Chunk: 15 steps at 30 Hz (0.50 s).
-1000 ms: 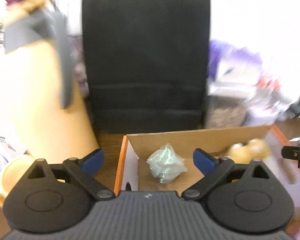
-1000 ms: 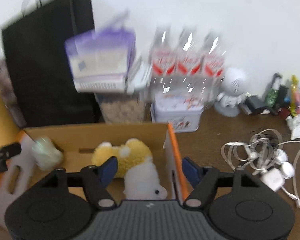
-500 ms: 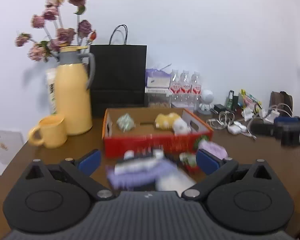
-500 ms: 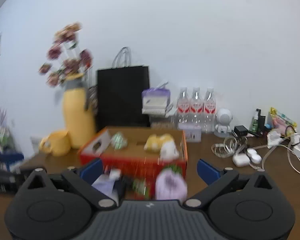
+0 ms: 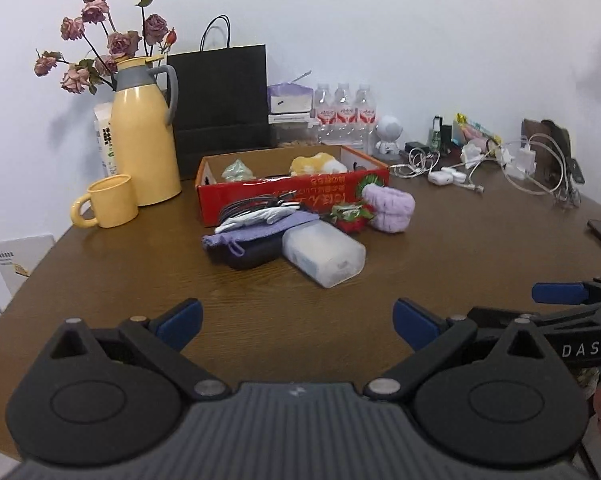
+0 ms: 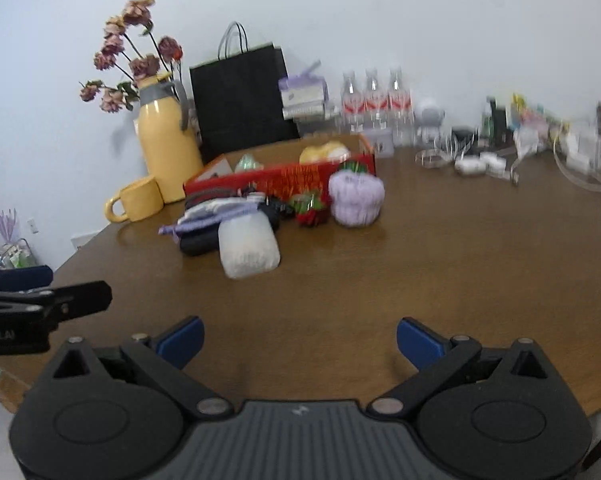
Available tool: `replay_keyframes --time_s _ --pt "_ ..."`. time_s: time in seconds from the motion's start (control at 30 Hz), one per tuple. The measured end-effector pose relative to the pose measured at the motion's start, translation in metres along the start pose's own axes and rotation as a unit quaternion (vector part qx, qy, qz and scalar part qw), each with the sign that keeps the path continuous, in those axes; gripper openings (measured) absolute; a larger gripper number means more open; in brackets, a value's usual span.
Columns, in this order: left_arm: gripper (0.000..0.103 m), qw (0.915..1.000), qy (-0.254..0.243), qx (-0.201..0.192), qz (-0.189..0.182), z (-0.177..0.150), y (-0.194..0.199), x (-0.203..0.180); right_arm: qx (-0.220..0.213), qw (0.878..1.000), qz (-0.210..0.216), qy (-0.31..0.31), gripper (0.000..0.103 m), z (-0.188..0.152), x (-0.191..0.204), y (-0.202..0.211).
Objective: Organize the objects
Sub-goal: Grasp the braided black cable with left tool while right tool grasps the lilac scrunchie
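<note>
Both the left gripper (image 5: 296, 320) and the right gripper (image 6: 299, 338) hover over the bare near part of the wooden counter (image 5: 440, 256), fingers spread wide and grasping nothing. Well ahead, a red cardboard box (image 5: 300, 196) holds a yellow plush toy (image 5: 318, 163) and a pale green wad (image 5: 236, 170) (both against its far wall). Just before the box lie a translucent plastic case (image 5: 322, 254), a purple cloth (image 5: 256, 229), a strawberry toy (image 5: 350, 216) and a lilac knitted roll (image 5: 390, 207).

Both tools wide open: L tool (image 5: 296, 322), R tool (image 6: 299, 340).
</note>
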<state>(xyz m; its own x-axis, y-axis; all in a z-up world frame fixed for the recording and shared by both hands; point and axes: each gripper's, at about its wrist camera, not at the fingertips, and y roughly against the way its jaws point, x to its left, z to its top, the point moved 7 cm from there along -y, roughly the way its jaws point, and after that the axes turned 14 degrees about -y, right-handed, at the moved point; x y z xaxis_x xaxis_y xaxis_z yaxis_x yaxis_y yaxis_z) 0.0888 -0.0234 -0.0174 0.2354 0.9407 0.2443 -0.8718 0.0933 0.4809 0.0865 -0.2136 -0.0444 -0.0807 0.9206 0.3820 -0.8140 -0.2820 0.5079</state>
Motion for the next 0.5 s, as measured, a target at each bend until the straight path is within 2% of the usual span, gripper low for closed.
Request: replay_keyframes --time_s 0.23,0.33,0.5 --pt "0.103 0.9992 0.025 0.032 0.005 -0.014 -0.034 0.011 0.004 1.000 -0.007 0.004 0.103 0.004 -0.006 -0.027" --pt "0.103 0.9979 0.045 0.044 0.011 -0.015 -0.057 0.026 0.001 1.000 -0.011 0.018 0.102 0.017 -0.005 -0.046" --pt "0.103 0.9982 0.051 0.027 0.018 0.012 -0.099 0.055 -0.015 0.999 -0.011 0.046 0.095 0.057 0.001 -0.085"
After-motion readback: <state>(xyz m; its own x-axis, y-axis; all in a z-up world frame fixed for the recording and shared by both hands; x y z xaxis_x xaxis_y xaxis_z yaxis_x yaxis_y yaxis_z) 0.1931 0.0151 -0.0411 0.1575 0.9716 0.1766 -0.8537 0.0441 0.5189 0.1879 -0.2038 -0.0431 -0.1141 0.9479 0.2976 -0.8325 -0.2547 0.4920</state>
